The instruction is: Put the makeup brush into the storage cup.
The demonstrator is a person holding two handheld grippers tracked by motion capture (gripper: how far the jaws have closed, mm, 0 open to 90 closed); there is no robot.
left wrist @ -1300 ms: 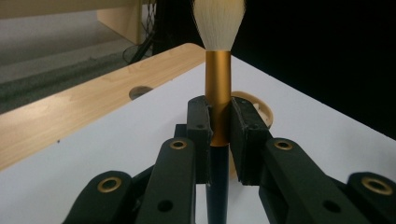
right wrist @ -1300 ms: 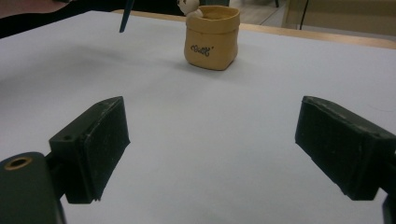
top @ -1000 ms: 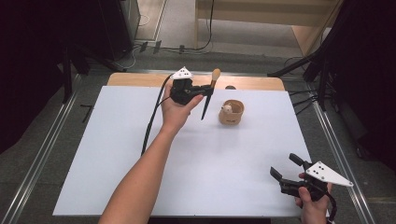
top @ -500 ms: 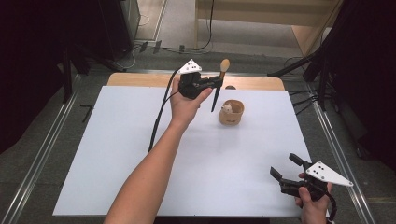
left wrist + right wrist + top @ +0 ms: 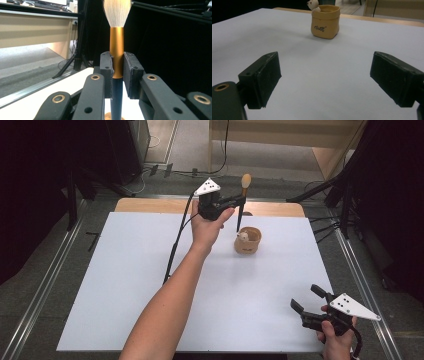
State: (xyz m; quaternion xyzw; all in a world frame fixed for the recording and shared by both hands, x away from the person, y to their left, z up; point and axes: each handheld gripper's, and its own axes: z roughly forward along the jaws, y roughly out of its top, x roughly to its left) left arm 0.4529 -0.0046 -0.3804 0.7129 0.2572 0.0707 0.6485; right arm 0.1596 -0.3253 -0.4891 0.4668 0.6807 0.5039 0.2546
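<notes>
A makeup brush (image 5: pixel 242 202) with pale bristles, a gold ferrule and a dark handle stands nearly upright above the far side of the table, bristles up. My left gripper (image 5: pixel 239 200) is shut on it; in the left gripper view the pads (image 5: pixel 131 72) clamp the ferrule (image 5: pixel 116 50). The handle's tip hangs just above and behind a small tan holder (image 5: pixel 248 241) shaped like a paper bag, with a little white bear on its rim (image 5: pixel 325 21). My right gripper (image 5: pixel 307 300) rests low at the near right corner, open, nothing between its fingers (image 5: pixel 263 75).
The white table top (image 5: pixel 125 270) spreads wide around the holder. A wooden strip (image 5: pixel 270 209) runs along the far edge. Metal rails (image 5: pixel 47 275) flank both sides, and dark stands and cables stand beyond the far edge.
My left gripper has carried the brush to the right and slightly up, and the brush has turned from slanted to nearly upright over the holder. The right gripper has stayed put.
</notes>
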